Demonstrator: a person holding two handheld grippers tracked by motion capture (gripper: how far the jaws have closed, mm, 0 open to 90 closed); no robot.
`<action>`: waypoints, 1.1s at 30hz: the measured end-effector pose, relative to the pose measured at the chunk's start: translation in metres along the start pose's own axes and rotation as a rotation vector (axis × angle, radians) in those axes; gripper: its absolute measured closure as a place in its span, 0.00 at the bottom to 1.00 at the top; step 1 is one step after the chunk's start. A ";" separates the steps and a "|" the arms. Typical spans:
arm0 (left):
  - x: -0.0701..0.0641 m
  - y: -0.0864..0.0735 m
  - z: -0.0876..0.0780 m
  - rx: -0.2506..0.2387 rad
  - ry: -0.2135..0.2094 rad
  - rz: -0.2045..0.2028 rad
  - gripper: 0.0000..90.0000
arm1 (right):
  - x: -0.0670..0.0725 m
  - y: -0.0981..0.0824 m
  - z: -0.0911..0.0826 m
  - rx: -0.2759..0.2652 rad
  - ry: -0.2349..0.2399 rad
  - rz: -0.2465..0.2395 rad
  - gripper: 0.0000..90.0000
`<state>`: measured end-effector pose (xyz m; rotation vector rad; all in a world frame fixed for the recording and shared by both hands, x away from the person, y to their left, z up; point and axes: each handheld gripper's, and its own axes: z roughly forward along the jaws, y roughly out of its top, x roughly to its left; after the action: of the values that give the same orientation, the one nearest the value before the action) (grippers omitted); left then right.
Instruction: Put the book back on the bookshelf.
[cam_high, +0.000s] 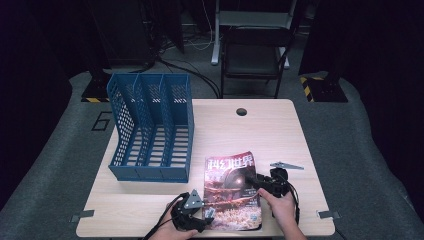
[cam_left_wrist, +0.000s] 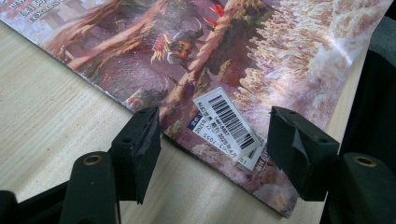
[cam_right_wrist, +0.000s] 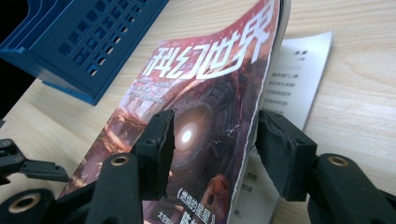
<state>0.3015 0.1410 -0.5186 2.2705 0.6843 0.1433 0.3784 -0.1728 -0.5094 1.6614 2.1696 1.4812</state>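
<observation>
Blue perforated plastic file rack (cam_high: 150, 127) with three upright compartments, all empty, standing at the left edge of the pale wood-grain table (cam_high: 280, 130). Glossy magazine (cam_high: 232, 192) with a reddish illustrated cover and large white characters, lying flat at the near edge of the table, right of centre, just beside the rack's near right corner. White barcode sticker (cam_left_wrist: 227, 122) at the cover's near left corner. Left gripper (cam_high: 207, 214) at that corner, black jaws spread apart with the corner between them, pads not pressing. Right gripper (cam_high: 253, 181) at the magazine's right edge, jaws parted on either side of the lifted cover edge, one over the cover, one over the exposed printed white page (cam_right_wrist: 292, 79); actual grip impossible to tell. Small round hole (cam_high: 242, 111) near the far edge. Dark folding chair (cam_high: 255, 50) beyond the table
</observation>
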 end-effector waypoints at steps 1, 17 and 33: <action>0.000 0.000 0.000 -0.001 0.001 0.000 0.39 | 0.000 0.000 0.001 0.009 0.009 0.002 0.52; 0.000 0.001 0.000 0.002 -0.003 0.002 0.39 | 0.007 -0.009 0.005 0.102 0.010 -0.023 0.54; 0.001 0.000 -0.001 0.001 -0.011 0.007 0.39 | 0.011 -0.013 0.009 0.156 0.009 -0.056 0.63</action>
<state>0.3021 0.1421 -0.5186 2.2728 0.6711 0.1337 0.3691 -0.1578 -0.5176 1.6251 2.3714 1.3395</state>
